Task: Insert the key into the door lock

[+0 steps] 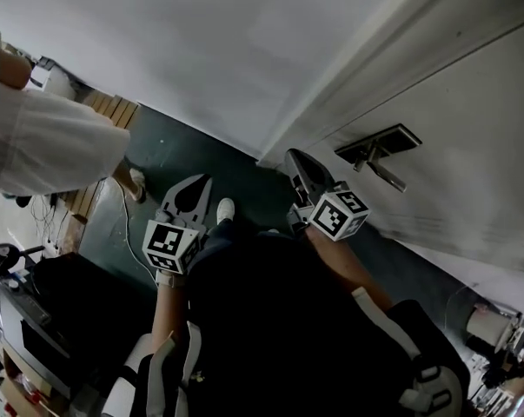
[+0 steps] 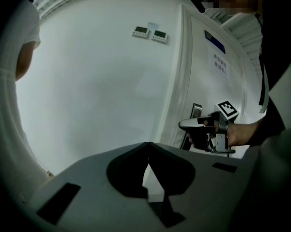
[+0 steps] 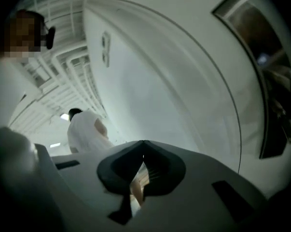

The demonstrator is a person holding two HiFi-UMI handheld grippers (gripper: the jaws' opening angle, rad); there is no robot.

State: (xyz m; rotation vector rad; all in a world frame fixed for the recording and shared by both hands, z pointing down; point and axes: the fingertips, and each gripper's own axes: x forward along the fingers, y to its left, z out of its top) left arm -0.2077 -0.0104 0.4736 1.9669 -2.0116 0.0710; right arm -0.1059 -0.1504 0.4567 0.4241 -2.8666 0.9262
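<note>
Progress on this one looks like basically zero. The person is standing at a white door [image 1: 470, 102], and the lock plate [image 1: 379, 143] with its lever handle [image 1: 385, 175] sits on the door face with nothing stuck in it, as far as anyone could make out. The keyhole itself is too small to pick out. No key shows up in any of the views, which is kind of the whole problem.

The right tool [image 1: 295, 159] is the closer one. It's up by the door edge, near the lock plate but not touching it. In the right gripper view the right tool [image 3: 143, 144] has its jaws pressed together at the front with nothing pinched between them. Only background shows through the small gap lower down, including another person in a white top [image 3: 87, 127] further off.

The left tool [image 1: 201, 185] hangs over the dark green floor [image 1: 201, 150], well apart from the door. In its own view the left tool [image 2: 147, 146] is closed tip to tip too, with nothing in it. That same view catches the right tool [image 2: 184, 125] just beside the lock plate [image 2: 196, 111], roughly level with it.

So the read is that nothing is done yet. Either the key is somewhere out of frame or too tiny to see. What's left is pretty much everything: get a key into a tool, line it up with the lock, push it in.
</note>
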